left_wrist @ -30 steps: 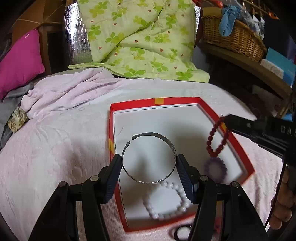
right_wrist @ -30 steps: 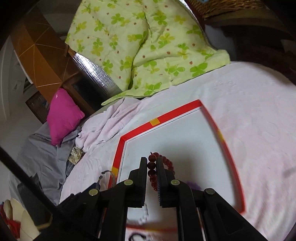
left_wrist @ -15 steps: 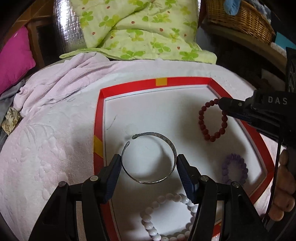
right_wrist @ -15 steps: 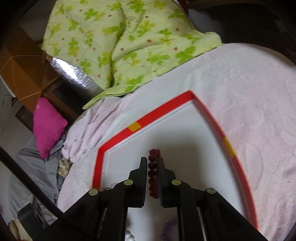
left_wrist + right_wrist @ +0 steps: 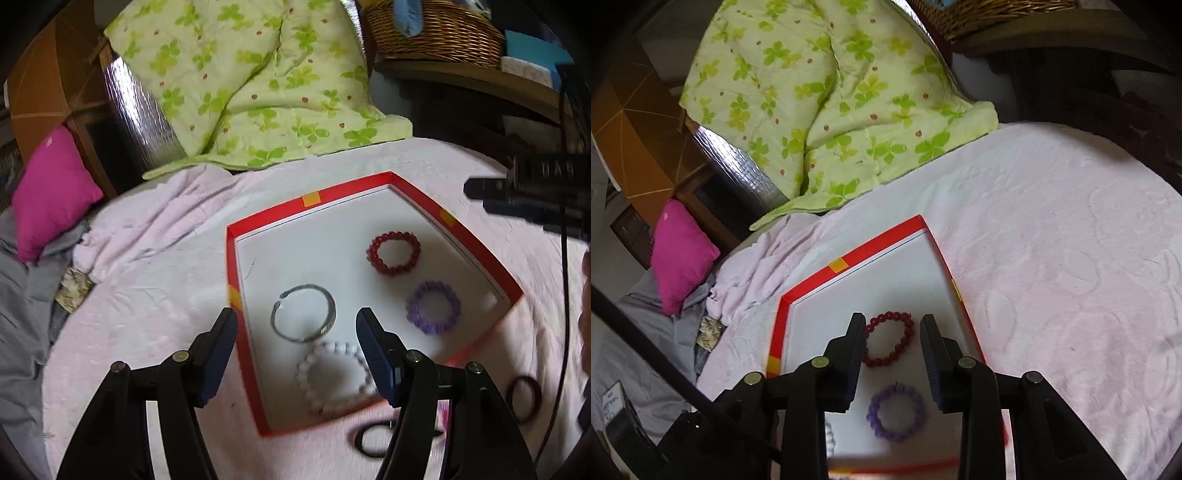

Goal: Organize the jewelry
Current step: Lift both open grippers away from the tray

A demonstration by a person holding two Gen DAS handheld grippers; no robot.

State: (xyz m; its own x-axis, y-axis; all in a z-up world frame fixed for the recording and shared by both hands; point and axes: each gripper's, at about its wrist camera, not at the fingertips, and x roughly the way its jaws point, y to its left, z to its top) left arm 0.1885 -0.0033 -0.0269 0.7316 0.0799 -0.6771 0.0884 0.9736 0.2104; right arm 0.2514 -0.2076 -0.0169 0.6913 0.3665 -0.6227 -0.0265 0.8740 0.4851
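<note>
A shallow red-rimmed tray (image 5: 343, 190) with a white floor lies on the pink bedspread. On its floor lie a red bead bracelet (image 5: 394, 253), a purple bead bracelet (image 5: 434, 308), a silver open bangle (image 5: 303, 313) and a white bead bracelet (image 5: 334, 376). My left gripper (image 5: 295, 325) hovers over the tray's near side, its jaws opening with nothing gripped; the bangle lies beyond them. My right gripper (image 5: 892, 325) hangs above the red bracelet (image 5: 889, 343) with its jaws opening, and the bracelet lies flat, free of the pads. The purple bracelet (image 5: 897, 411) lies nearer.
Two dark hair ties (image 5: 373, 441) (image 5: 523, 393) lie on the bedspread in front of the tray. A green clover-print quilt (image 5: 258, 85) and a magenta pillow (image 5: 51, 192) sit at the back. A wicker basket (image 5: 436, 37) stands on a shelf at the back right.
The right gripper's jaws have parted and let go of the red bracelet, which now lies flat in the tray. Both grippers have drawn back from the tray.
</note>
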